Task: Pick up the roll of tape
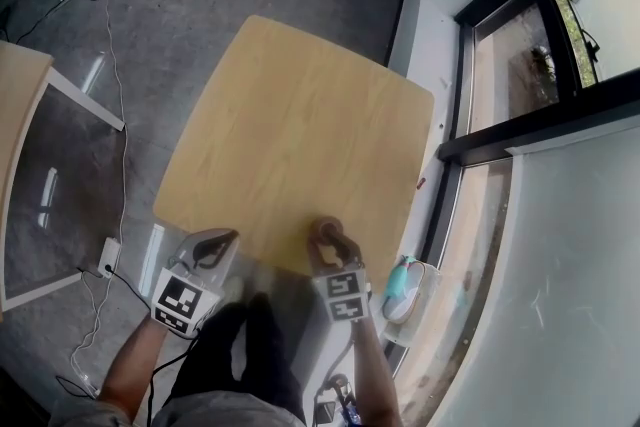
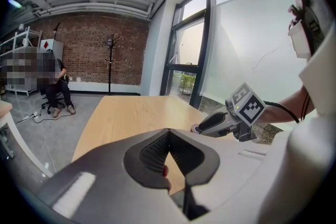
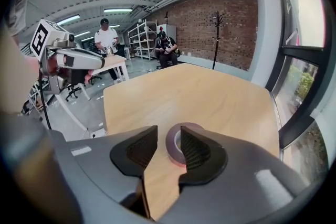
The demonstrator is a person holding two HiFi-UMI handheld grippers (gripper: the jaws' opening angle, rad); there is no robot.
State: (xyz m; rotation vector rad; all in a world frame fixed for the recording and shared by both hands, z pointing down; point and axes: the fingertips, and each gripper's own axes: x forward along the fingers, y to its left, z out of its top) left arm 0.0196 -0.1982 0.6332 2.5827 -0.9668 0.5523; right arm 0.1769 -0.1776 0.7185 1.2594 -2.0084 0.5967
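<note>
The roll of tape is a dark brownish ring lying flat at the near edge of the light wooden table. My right gripper is right over it, jaws open. In the right gripper view the roll sits partly in the gap, with the right jaw covering much of it and the left jaw beside its rim; neither pad presses on it. My left gripper hangs off the table's near left corner, shut with nothing in it. Its fingertips meet in the left gripper view, where the right gripper shows over the table.
A second table stands to the left, with cables on the grey floor. A dark window frame runs along the table's right side, and a teal object lies below it. People and a coat stand are far behind.
</note>
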